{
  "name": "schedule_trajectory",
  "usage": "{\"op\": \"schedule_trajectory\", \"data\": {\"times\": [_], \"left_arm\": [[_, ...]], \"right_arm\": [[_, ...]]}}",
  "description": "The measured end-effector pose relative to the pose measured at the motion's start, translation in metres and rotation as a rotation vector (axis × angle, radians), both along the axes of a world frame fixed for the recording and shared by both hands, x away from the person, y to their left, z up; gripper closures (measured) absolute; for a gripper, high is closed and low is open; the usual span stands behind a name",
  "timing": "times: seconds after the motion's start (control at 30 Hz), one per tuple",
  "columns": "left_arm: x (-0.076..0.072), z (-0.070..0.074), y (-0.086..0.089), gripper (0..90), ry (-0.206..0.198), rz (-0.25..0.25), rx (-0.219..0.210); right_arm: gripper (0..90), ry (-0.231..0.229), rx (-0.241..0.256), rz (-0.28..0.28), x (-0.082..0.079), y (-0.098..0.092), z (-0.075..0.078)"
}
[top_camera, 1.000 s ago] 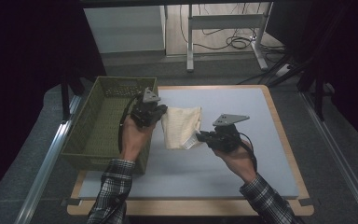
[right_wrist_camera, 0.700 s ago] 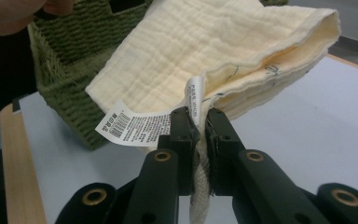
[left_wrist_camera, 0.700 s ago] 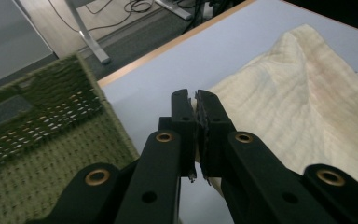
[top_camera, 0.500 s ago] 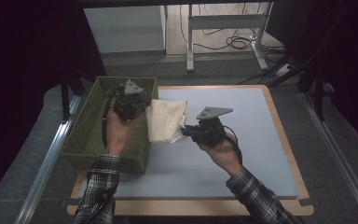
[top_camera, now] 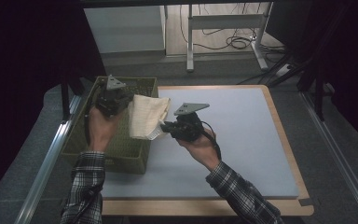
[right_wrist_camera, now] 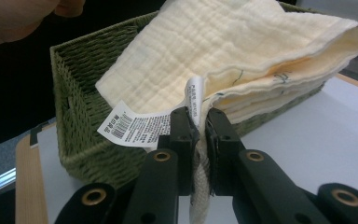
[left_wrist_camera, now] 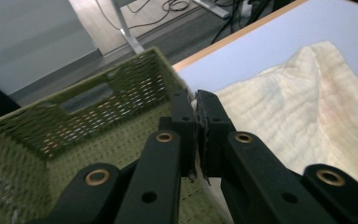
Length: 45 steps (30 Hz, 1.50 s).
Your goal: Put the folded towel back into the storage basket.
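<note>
My left gripper (top_camera: 121, 103) and right gripper (top_camera: 168, 127) both clench the cream cloth (top_camera: 147, 116) — it hangs over the green basket's (top_camera: 121, 149) right rim. The basket sits at the tabletop's (top_camera: 242, 140) left edge — nothing lies inside.

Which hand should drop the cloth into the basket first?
Probably left. The left gripper already hangs over the basket, pinching the cloth. The right gripper holds its edge outside, over the table.

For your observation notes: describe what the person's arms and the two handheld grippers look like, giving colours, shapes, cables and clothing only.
Both forearms wear dark plaid sleeves. The left gripper and right gripper are black, and each carries a grey three-cornered plate on top. A black cable trails from the right one. In the gripper views, the flat black jaws have brass-coloured rivets.
</note>
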<state>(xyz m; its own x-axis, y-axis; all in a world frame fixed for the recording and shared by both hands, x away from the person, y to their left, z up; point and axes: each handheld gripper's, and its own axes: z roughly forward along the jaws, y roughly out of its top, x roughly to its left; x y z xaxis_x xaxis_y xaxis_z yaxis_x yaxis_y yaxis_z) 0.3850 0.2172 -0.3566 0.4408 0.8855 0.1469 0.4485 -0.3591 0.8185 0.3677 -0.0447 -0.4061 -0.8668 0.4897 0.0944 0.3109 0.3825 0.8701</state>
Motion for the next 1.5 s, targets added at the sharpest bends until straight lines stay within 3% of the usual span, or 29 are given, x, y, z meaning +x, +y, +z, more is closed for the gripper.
{"op": "schedule_trajectory", "data": {"times": [0.4, 0.67, 1.03, 1.5], "left_arm": [[0.004, -0.004, 0.034, 86.8, 0.012, 0.07, 0.03], [0.006, -0.015, 0.055, 86.8, 0.039, 0.11, 0.039], [0.019, -0.041, 0.085, 86.7, 0.113, 0.168, 0.05], [0.049, -0.069, 0.096, 86.5, 0.217, 0.192, 0.12]], "right_arm": [[82.6, 0.006, 0.001, 0.03, 0.007, 0.048, -0.006], [82.5, 0.014, -0.033, 0.055, 0.011, 0.082, -0.017], [82.3, 0.033, -0.115, 0.062, 0.02, 0.121, -0.029], [82.0, 0.032, -0.256, 0.066, 0.032, 0.157, -0.037]]}}
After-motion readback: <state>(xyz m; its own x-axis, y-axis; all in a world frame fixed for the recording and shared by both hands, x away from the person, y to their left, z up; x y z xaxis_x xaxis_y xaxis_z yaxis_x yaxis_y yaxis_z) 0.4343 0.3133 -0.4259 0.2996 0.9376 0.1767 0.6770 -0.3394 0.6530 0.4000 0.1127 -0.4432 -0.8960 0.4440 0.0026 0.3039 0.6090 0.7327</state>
